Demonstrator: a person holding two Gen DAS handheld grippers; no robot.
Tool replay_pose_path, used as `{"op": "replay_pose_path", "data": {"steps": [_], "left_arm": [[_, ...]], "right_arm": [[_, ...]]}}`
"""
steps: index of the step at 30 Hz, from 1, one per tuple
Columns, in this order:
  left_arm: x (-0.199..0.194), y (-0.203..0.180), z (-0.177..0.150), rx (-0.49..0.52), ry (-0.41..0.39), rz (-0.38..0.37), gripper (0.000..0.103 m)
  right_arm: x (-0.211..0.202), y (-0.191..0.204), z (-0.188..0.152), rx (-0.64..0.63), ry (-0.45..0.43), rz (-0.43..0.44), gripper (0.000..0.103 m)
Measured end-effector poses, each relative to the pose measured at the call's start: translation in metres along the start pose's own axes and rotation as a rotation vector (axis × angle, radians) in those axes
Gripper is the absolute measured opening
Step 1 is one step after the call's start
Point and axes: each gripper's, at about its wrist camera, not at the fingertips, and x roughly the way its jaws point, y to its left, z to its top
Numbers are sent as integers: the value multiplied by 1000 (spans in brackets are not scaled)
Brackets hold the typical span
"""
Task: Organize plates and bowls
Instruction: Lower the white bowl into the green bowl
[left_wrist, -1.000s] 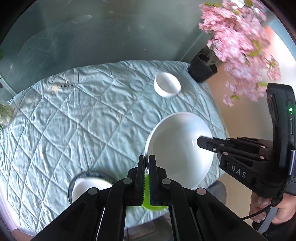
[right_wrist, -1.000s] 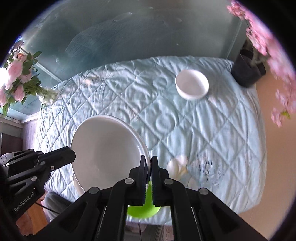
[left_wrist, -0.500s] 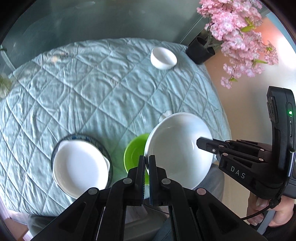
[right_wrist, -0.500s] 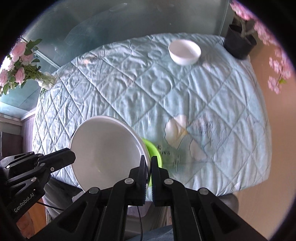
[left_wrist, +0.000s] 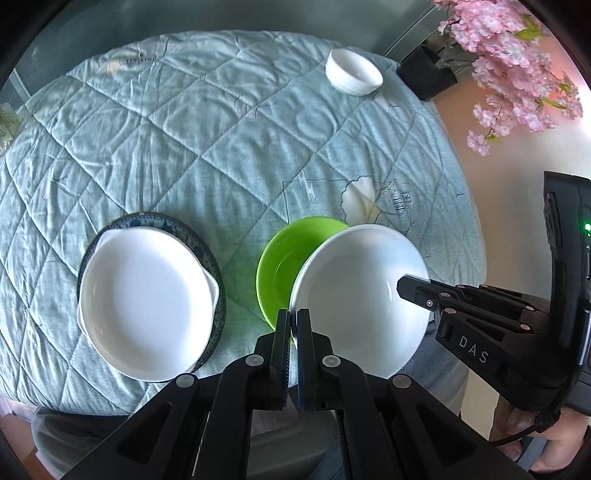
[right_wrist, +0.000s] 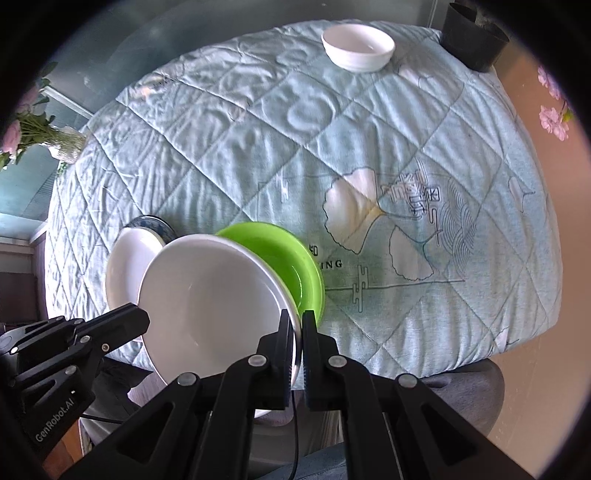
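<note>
White porcelain, carried between two grippers: from the left wrist view, the big white plate (left_wrist: 360, 299) hangs over the near edge of the quilted table cover (left_wrist: 221, 122), partly covering the green bowl (left_wrist: 286, 266) below it. The left gripper (left_wrist: 294, 325) is pinched tight on the plate's near-left rim, jaws all but touching with only the rim between them. Across the plate, the right gripper (left_wrist: 406, 288) reaches in from the right and has the opposite rim. To the left sits a white eared dish (left_wrist: 147, 302) on a blue-patterned plate (left_wrist: 212, 254), just beside the green bowl. A small white bowl (left_wrist: 352, 72) waits far across the table, well apart from the rest.

Over to the right wrist view: the right gripper (right_wrist: 294, 328) is clamped down on the plate's (right_wrist: 214, 299) rim too, a sliver of edge between its jaws. The left gripper (right_wrist: 142, 317) bites the far rim. The green bowl (right_wrist: 288, 258) peeks out from behind the plate.

So it's mid-carry, a two-handed hold, plate tilted, not yet set down. I'd say the next move is to pick the landing spot, probably the stack on the left, level the plate, lower both sides together, and let go only once it rests.
</note>
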Motion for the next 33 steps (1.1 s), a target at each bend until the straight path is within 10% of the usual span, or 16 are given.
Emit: {"op": "replay_pose_path", "data": {"steps": [33], "left_arm": [[60,35,19,-110,51,-42,0]], "right_arm": [[56,1,12,62,58,-60,5]]}}
